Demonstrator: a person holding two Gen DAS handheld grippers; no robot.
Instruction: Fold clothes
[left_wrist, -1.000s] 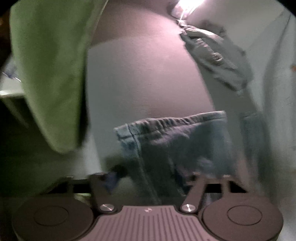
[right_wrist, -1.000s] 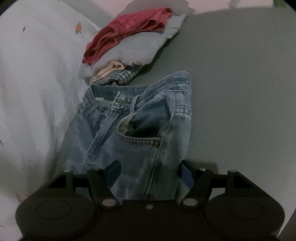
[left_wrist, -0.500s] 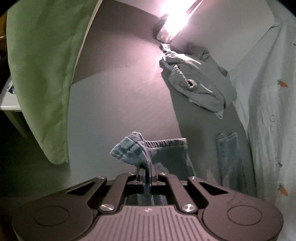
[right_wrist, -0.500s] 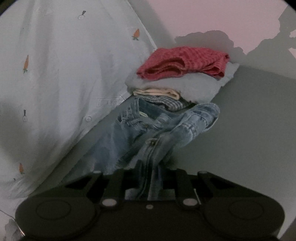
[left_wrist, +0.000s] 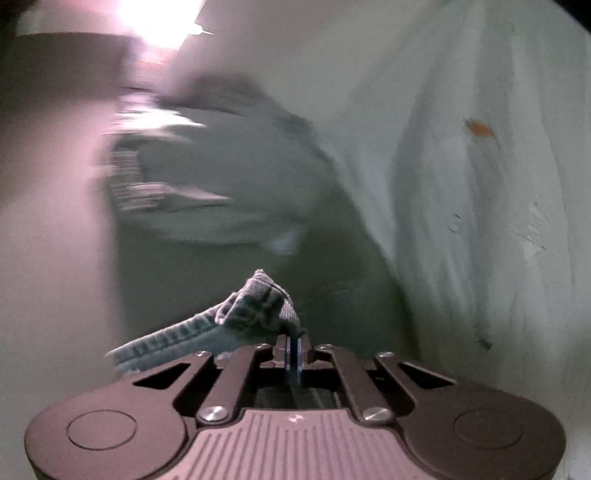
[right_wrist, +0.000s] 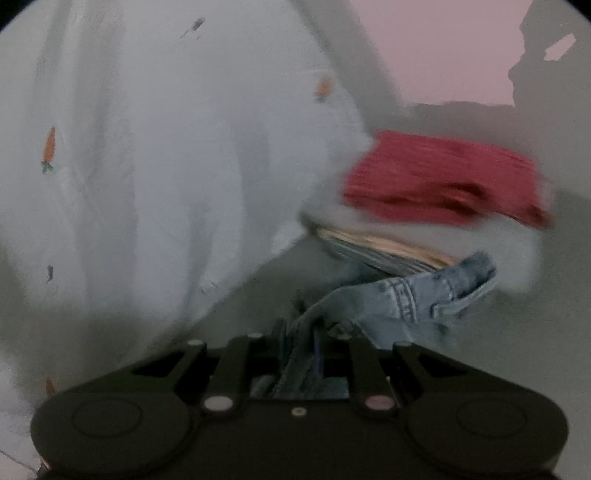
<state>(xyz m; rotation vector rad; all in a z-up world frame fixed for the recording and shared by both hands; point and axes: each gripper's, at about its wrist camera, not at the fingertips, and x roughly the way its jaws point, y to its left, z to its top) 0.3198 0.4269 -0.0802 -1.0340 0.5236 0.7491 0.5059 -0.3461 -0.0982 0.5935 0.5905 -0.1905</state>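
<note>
With both tools clamped tight on jeans (right_wrist: 424, 299), left tool (left_wrist: 293, 343) and right tool (right_wrist: 299, 339), mid-fold; next probably needs ends brought together evenly.

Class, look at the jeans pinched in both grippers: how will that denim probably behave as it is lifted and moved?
Probably floppy: beyond the left gripper the jeans bunch and droop to one side. Likely heavyish for cloth, since the denim looks thick at the seams near the right gripper. Unlikely to slip, as both grippers are shut on folded fabric.
</note>
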